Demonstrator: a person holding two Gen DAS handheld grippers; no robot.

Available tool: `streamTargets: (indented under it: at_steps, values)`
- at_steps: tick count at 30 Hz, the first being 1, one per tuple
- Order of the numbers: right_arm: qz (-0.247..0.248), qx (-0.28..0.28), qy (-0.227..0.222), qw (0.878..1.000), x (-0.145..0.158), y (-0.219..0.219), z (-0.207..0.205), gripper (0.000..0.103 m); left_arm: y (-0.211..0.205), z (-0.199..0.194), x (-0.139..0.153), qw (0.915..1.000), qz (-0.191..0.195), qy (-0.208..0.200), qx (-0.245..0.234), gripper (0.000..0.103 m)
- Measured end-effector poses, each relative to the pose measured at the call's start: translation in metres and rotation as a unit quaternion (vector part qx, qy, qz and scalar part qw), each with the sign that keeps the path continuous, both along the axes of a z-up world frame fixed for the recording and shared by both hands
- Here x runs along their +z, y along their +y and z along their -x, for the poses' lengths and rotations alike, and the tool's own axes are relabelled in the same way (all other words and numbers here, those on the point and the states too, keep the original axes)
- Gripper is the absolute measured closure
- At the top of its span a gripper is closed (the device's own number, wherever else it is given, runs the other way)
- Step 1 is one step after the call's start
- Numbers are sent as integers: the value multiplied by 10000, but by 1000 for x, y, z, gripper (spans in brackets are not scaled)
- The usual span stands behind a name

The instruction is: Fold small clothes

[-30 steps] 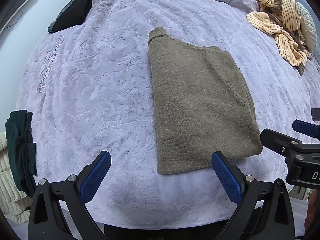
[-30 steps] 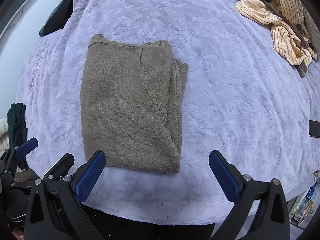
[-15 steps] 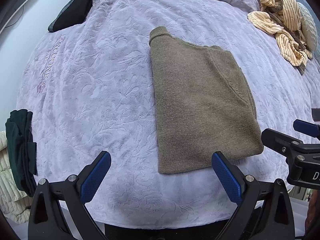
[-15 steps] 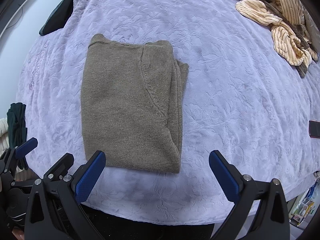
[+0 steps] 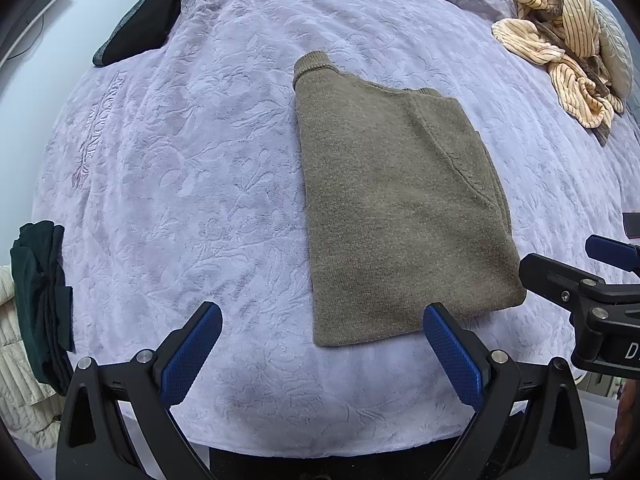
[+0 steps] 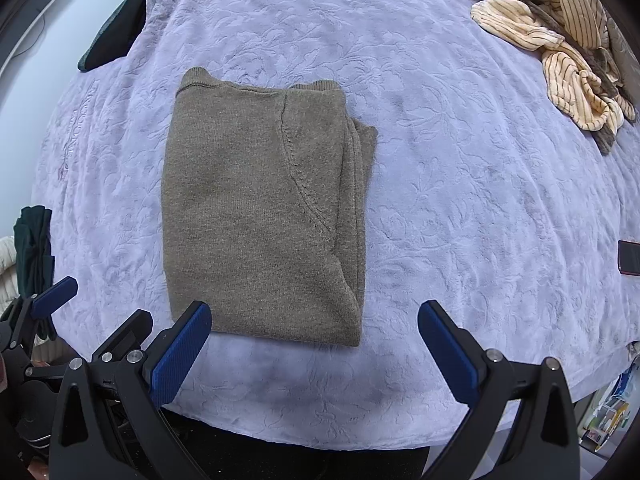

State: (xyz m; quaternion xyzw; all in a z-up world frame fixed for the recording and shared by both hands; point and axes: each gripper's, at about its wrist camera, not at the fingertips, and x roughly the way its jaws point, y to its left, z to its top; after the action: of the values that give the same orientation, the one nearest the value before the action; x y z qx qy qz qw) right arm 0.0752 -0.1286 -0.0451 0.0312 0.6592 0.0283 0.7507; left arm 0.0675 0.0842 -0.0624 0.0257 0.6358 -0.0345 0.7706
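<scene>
An olive-brown knit sweater point(image 5: 400, 208) lies folded into a rectangle on the lavender bed cover point(image 5: 180, 184); it also shows in the right wrist view point(image 6: 256, 216). My left gripper point(image 5: 320, 316) is open and empty, hovering at the sweater's near edge, its right fingertip just over the near corner. My right gripper point(image 6: 316, 312) is open and empty, at the sweater's near right corner. Each gripper shows in the other's view: the right one point(image 5: 592, 280) beside the sweater's right side, the left one point(image 6: 60, 320) at the lower left.
A striped cream garment point(image 5: 560, 44) lies crumpled at the far right point(image 6: 560, 48). A dark pillow point(image 5: 140, 28) sits at the far left. Dark green folded clothes point(image 5: 40, 304) hang at the left bed edge. A phone point(image 6: 628, 256) lies at the right edge.
Almost nothing: the left view has shifted very slightly, so the sweater sits a touch further right and lower. Both grippers stay open.
</scene>
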Motion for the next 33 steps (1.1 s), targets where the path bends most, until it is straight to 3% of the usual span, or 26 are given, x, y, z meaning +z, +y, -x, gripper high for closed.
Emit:
streamTargets:
  at_steps: [33]
  values:
    - [-5,71,50,10000,-4,5,-3,0,4,-1,-3,9999,-152,-52,-21,2]
